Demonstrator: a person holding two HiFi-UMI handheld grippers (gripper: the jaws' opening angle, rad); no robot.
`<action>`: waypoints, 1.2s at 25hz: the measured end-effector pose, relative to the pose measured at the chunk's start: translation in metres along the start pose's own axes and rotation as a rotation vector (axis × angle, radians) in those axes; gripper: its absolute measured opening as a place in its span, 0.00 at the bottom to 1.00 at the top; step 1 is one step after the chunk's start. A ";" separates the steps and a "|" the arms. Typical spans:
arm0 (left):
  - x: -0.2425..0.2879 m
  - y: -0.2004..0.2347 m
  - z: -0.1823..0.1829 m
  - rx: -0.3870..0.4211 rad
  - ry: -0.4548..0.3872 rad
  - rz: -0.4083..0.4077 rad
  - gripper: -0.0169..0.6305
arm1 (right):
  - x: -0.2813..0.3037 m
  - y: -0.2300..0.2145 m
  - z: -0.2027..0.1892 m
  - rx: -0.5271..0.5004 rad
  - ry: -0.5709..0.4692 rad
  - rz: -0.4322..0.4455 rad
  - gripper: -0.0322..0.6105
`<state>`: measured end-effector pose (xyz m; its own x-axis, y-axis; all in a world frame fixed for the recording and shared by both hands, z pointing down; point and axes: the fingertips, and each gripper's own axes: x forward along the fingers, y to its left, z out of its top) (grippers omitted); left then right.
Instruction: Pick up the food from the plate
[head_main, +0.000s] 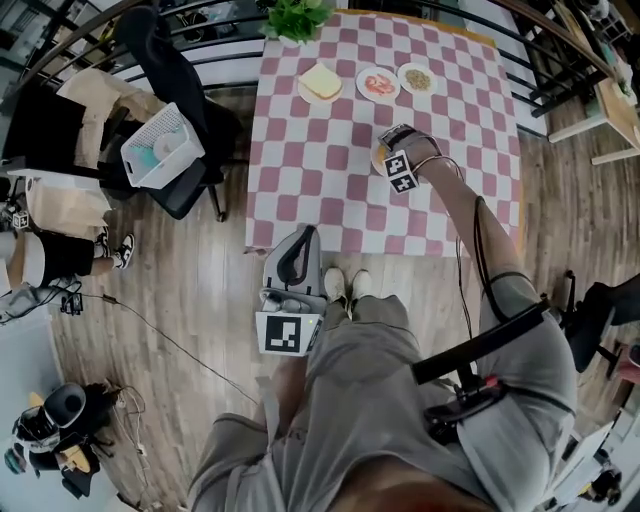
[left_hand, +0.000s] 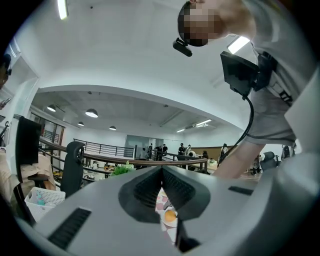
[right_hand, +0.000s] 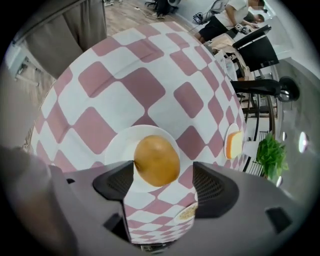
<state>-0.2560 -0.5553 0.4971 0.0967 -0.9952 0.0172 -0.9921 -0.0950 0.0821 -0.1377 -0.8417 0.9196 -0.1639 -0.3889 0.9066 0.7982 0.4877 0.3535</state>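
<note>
A round golden-brown bun (right_hand: 156, 159) lies on a small white plate (right_hand: 118, 146) on the pink-and-white checked tablecloth (right_hand: 115, 85). My right gripper (right_hand: 163, 183) hangs just above the plate, open, its jaws either side of the bun. The bun sits close to the left pad (right_hand: 119, 183), with a clear gap to the other. In the head view the right gripper (head_main: 392, 140) covers most of that plate (head_main: 377, 158). My left gripper (head_main: 302, 236) is held low by the person's legs, off the table, its jaws shut and empty. Through the slit below its tips (left_hand: 161, 172) the bun (left_hand: 170, 216) shows.
Three more plates stand along the table's far side: a yellow slice (head_main: 320, 82), red food (head_main: 378, 84) and a grainy portion (head_main: 417, 78). A green plant (head_main: 298, 18) sits at the far edge. A chair with a white basket (head_main: 160, 147) stands left of the table.
</note>
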 end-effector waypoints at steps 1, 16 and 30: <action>-0.001 0.001 0.000 0.003 0.003 0.004 0.04 | 0.005 0.000 -0.001 -0.020 0.000 0.016 0.63; -0.024 0.011 -0.016 -0.014 0.032 0.096 0.04 | 0.044 0.018 0.003 -0.111 0.002 0.198 0.63; -0.040 0.015 -0.017 0.002 0.023 0.127 0.04 | 0.041 0.019 0.000 0.110 0.044 0.209 0.63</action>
<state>-0.2734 -0.5164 0.5150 -0.0281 -0.9984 0.0497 -0.9966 0.0318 0.0757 -0.1294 -0.8483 0.9631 0.0260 -0.3033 0.9526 0.7438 0.6425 0.1842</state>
